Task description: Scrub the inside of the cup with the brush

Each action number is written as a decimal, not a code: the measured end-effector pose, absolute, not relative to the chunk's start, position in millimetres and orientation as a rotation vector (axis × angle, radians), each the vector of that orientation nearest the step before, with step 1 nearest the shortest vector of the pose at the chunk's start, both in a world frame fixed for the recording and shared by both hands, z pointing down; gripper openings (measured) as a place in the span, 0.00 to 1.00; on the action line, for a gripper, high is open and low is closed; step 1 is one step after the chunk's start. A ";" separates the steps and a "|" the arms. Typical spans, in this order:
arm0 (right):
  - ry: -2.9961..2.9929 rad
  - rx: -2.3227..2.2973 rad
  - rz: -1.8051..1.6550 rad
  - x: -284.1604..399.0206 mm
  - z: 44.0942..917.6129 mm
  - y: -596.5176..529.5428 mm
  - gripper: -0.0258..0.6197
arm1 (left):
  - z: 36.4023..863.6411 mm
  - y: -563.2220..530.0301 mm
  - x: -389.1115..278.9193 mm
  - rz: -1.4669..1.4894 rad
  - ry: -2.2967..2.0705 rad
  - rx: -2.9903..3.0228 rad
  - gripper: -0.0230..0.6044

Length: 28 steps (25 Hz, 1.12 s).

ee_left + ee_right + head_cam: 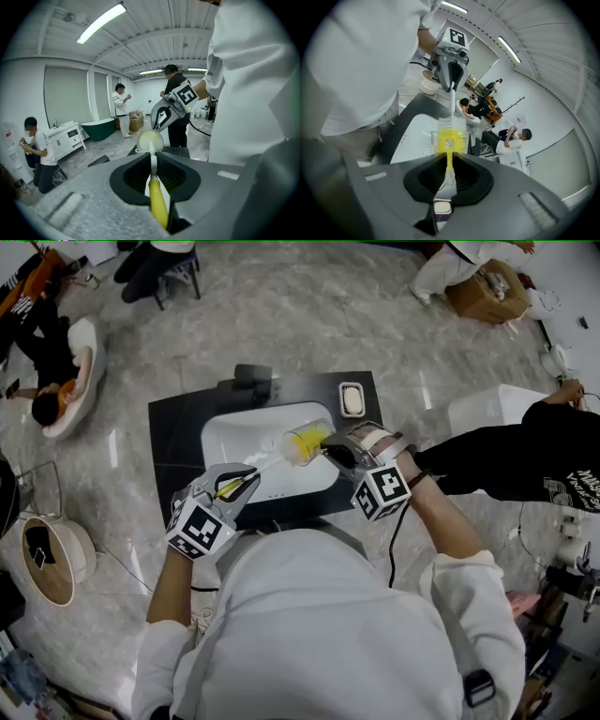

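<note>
1. Nearest, at the left tool (152, 161): pressed together on the brush (157, 201), gripping about where the yellow handle meets the white stem.
2. Along the brush: long axis straight out from the left tool, running up and to the right in the head view, ending inside the cup (306, 442), with the yellow working end within the clear walls.
3. At the cup: held on its side in the air above the white sink (234, 442), not resting on it. Mouth turned toward the left tool, closed end toward the right tool, long axis in line with the brush.
4. At the right tool (449, 161): nearly closed, pinching a clear part of the cup at its closed end. Handle or wall, cannot tell.
5. Judged for the scrub: push, pull and twist along that shared axis, working with the left tool and steadying with the right. Any tilt likely to jam the stem against the rim.
6. Farthest: black table (173, 427) around the sink, with a soap dish (352, 399) at its far edge.
</note>
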State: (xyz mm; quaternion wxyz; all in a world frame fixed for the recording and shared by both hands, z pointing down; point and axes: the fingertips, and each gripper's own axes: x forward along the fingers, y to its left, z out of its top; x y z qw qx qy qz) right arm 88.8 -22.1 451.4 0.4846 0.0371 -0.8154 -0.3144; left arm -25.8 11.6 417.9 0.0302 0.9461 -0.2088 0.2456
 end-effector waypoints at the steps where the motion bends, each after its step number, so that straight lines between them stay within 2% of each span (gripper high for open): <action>1: -1.978 0.080 -0.769 88.5 452.3 -19.5 0.08 | 416.5 10.9 -23.8 0.787 -0.632 2.932 0.11; 10: -1.985 0.107 -0.780 84.2 439.3 -20.9 0.08 | 426.4 -1.3 -34.0 0.914 -0.536 2.963 0.11; 28: -2.013 0.078 -0.712 78.6 441.5 -8.6 0.08 | 435.0 13.1 -39.4 0.822 -0.506 2.937 0.11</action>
